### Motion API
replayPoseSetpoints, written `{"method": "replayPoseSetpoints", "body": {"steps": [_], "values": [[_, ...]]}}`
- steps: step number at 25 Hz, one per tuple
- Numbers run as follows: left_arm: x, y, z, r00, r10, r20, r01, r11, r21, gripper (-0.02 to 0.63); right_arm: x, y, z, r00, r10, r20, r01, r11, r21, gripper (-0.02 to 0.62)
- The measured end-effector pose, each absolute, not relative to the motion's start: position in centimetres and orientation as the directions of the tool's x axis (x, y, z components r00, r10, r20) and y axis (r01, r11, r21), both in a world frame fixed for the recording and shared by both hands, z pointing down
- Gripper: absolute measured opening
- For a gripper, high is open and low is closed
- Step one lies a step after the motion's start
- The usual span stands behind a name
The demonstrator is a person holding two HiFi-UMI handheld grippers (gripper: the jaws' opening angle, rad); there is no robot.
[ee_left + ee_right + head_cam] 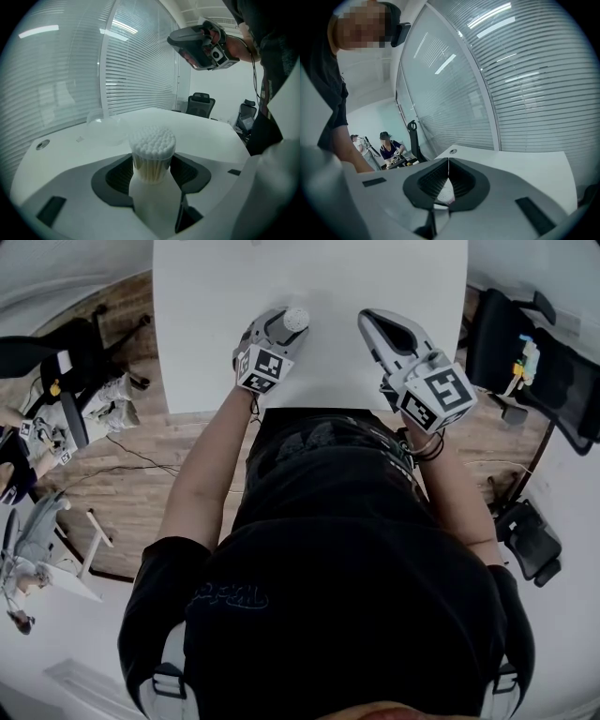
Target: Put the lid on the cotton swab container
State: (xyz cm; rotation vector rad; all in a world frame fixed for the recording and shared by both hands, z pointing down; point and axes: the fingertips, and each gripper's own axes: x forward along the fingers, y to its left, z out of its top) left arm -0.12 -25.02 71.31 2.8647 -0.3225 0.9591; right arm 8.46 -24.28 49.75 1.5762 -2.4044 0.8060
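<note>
A clear cotton swab container (152,159), packed with white-tipped swabs and uncovered, stands upright on the white table (206,136). My left gripper (152,165) has its black pads against both sides of it, shut on it. In the head view the container (296,319) shows at the tip of the left gripper (284,326). The clear lid (107,129) lies on the table beyond and left of the container, apart from it. My right gripper (448,161) is shut with nothing in it. It hovers over the table to the right (369,321), seen raised in the left gripper view (199,41).
The table's near edge (309,409) runs just in front of the person's body. Black office chairs (534,371) stand to the right and beyond the table (200,104). A round grommet (42,144) sits in the tabletop. People (389,146) sit in the background.
</note>
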Motion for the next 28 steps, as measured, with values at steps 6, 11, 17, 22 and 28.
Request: {"method": "replayPoseSetpoints", "body": {"steps": [6,11,17,22,28], "values": [[0.1,-25.0,71.1,0.773,-0.166,0.612,-0.246,-0.968,0.048,0.256,8.7,-24.0,49.6,-0.433,-0.8,0.414,-0.889,0.302,-0.345,0.023],[0.2,-25.1,70.0,0.776,-0.176,0.606,-0.247,-0.968,0.035,0.256,8.6,-24.1,48.6,-0.442,-0.805,0.395,-0.886,0.324,-0.331,0.023],[0.6,-24.5,69.0,0.778,-0.181,0.602,-0.241,-0.97,0.02,0.255,8.5,-23.6,47.6,-0.456,-0.808,0.373,-0.88,0.349,-0.321,0.023],[1.2,-23.7,67.6,0.781,-0.197,0.593,-0.246,-0.969,0.002,0.256,8.3,-22.5,47.0,-0.482,-0.8,0.358,-0.868,0.378,-0.324,0.023],[1.8,-23.0,66.4,0.787,-0.212,0.58,-0.254,-0.967,-0.009,0.255,8.0,-21.6,46.3,-0.502,-0.796,0.34,-0.856,0.402,-0.325,0.023]]}}
